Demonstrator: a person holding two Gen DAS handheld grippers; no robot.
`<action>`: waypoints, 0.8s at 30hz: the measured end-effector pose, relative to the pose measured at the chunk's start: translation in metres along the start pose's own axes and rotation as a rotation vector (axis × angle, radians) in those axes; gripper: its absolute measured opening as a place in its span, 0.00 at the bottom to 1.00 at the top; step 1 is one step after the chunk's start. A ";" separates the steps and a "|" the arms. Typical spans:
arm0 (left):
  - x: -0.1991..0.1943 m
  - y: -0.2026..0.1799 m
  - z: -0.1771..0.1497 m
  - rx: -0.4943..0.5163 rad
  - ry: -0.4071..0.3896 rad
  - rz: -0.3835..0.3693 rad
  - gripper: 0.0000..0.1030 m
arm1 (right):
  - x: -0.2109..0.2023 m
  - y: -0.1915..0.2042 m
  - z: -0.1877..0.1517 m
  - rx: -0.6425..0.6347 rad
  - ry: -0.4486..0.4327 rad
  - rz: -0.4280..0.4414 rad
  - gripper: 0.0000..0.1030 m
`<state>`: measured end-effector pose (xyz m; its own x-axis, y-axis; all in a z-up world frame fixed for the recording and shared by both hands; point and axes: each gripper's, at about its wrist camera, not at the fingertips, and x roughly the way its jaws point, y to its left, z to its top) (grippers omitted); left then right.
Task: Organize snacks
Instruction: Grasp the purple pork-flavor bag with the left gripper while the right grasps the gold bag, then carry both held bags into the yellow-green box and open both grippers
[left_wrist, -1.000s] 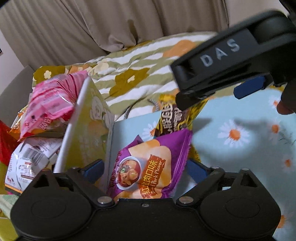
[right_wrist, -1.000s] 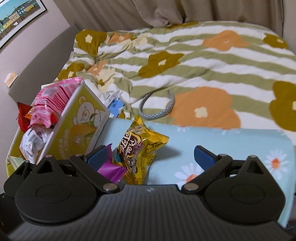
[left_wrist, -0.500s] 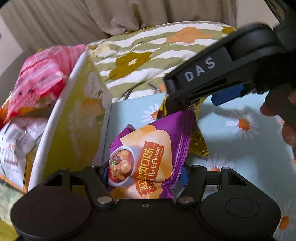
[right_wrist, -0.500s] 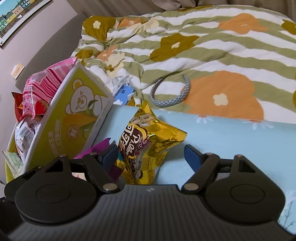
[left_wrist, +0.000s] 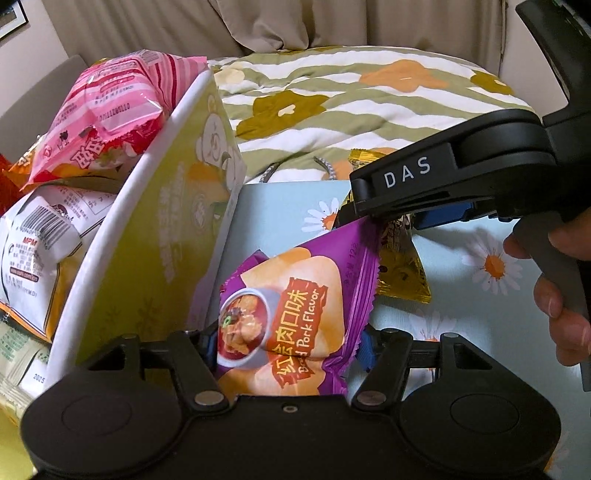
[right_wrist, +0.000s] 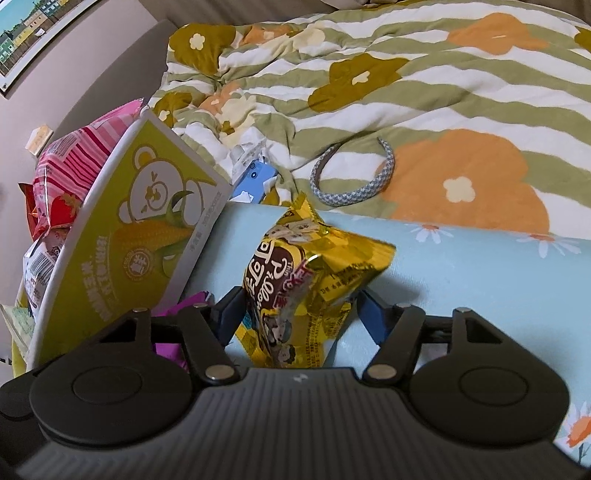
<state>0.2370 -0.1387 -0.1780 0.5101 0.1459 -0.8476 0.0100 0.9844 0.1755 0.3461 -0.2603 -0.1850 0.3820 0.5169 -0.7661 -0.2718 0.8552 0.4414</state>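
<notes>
A purple pork-flavour snack packet (left_wrist: 295, 295) stands on end on the daisy-print table (left_wrist: 480, 314), and my left gripper (left_wrist: 288, 343) is shut on its lower part. Just left of it rises a yellow-green bear-print carton (left_wrist: 166, 229) stuffed with snacks. A yellow and brown snack packet (right_wrist: 314, 266) sits between the blue pads of my right gripper (right_wrist: 299, 314). Those jaws are closing, and both pads press on its crumpled sides. The purple packet (right_wrist: 170, 347) peeks out at the lower left of the right wrist view. In the left wrist view the yellow packet (left_wrist: 402, 273) lies behind the purple one.
A pink striped packet (left_wrist: 110, 110) and a white barcoded packet (left_wrist: 40, 236) stick out of the carton. A hand (left_wrist: 565, 314) holds the right gripper's handle. Beyond the table edge a flowered quilt (right_wrist: 406, 74) carries a grey headband (right_wrist: 354, 184) and a blue object (right_wrist: 255, 181).
My left jaws closed on the purple packet and the wrist rolled a little. The right gripper sank toward the yellow packet and its jaws narrowed onto it.
</notes>
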 end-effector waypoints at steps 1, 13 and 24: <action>0.002 0.001 0.001 0.001 0.000 -0.001 0.67 | 0.000 0.000 0.000 -0.004 0.000 0.000 0.77; -0.003 0.004 0.000 -0.011 0.000 -0.018 0.67 | -0.012 0.000 -0.005 -0.018 -0.035 -0.011 0.66; -0.042 0.001 0.006 -0.003 -0.072 -0.072 0.67 | -0.070 0.003 -0.007 -0.030 -0.124 -0.084 0.66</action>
<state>0.2203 -0.1446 -0.1394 0.5688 0.0677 -0.8197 0.0462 0.9924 0.1141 0.3125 -0.2945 -0.1331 0.5098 0.4463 -0.7355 -0.2599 0.8949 0.3629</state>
